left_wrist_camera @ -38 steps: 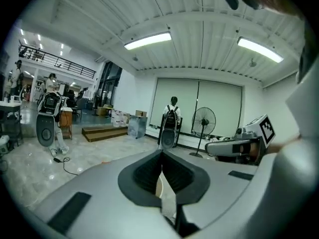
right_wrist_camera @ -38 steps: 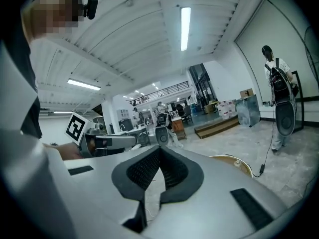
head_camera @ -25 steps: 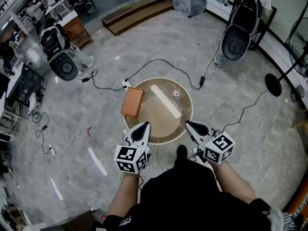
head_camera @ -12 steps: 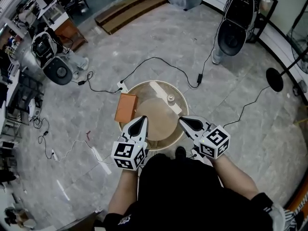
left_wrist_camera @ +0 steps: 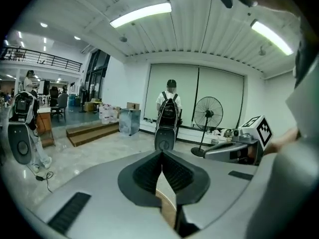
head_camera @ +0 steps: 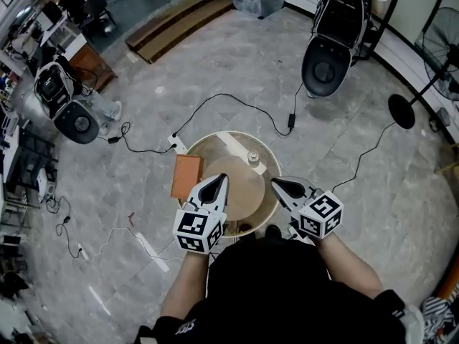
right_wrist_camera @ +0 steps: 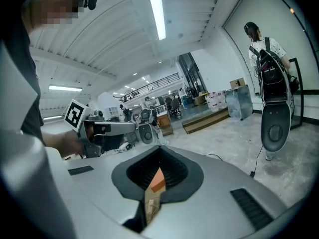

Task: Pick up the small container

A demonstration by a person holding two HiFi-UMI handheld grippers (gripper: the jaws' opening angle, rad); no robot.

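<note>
We have not begun the pick: the small container (head_camera: 253, 156) stands untouched on the far part of the round surface (head_camera: 240, 185), well apart from both tools, with an orange block (head_camera: 188, 176) at the left edge. Our left tool (head_camera: 215, 185) and right tool (head_camera: 278, 186) hover over the near rim, jaws closed on nothing. Reaching, opening, gripping and lifting all remain, we judge

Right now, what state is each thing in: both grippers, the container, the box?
Left gripper: shut, empty.
Right gripper: shut, empty.
Container: upright on the table, not touched by either gripper.
Box: lying flat at the table's left edge.
</note>
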